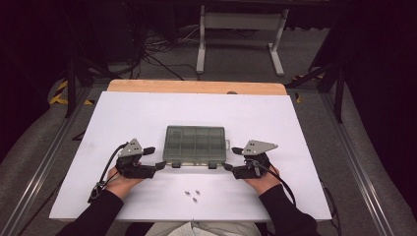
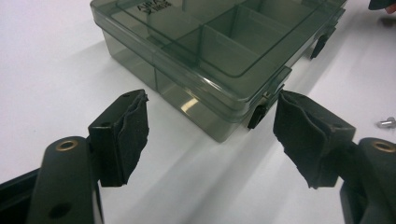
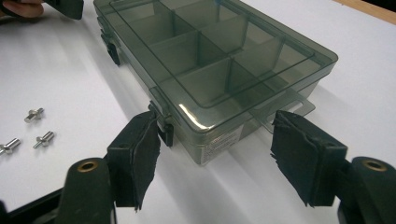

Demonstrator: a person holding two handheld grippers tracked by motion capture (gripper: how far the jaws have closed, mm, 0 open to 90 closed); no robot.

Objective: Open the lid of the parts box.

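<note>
A smoky transparent compartment box (image 1: 195, 143) lies closed in the middle of the white board (image 1: 147, 113), with two black latches along its near edge. My left gripper (image 1: 155, 157) stands open at the box's near left corner. In the left gripper view that corner of the box (image 2: 224, 46) sits just beyond the jaws of the left gripper (image 2: 210, 107), and the right pad (image 2: 303, 130) is next to a latch (image 2: 257, 114). My right gripper (image 1: 231, 159) is open at the near right corner. In the right gripper view the box (image 3: 215, 70) corner lies between the right gripper's (image 3: 215, 121) jaws, the left pad (image 3: 142, 154) beside a latch (image 3: 164, 128).
Three small metal pins (image 1: 193, 194) lie loose on the board in front of the box, between my two hands; they are the pins (image 3: 35, 126) at the left of the right gripper view. The board's wooden far edge (image 1: 196, 87) borders a floor with cables and a table frame.
</note>
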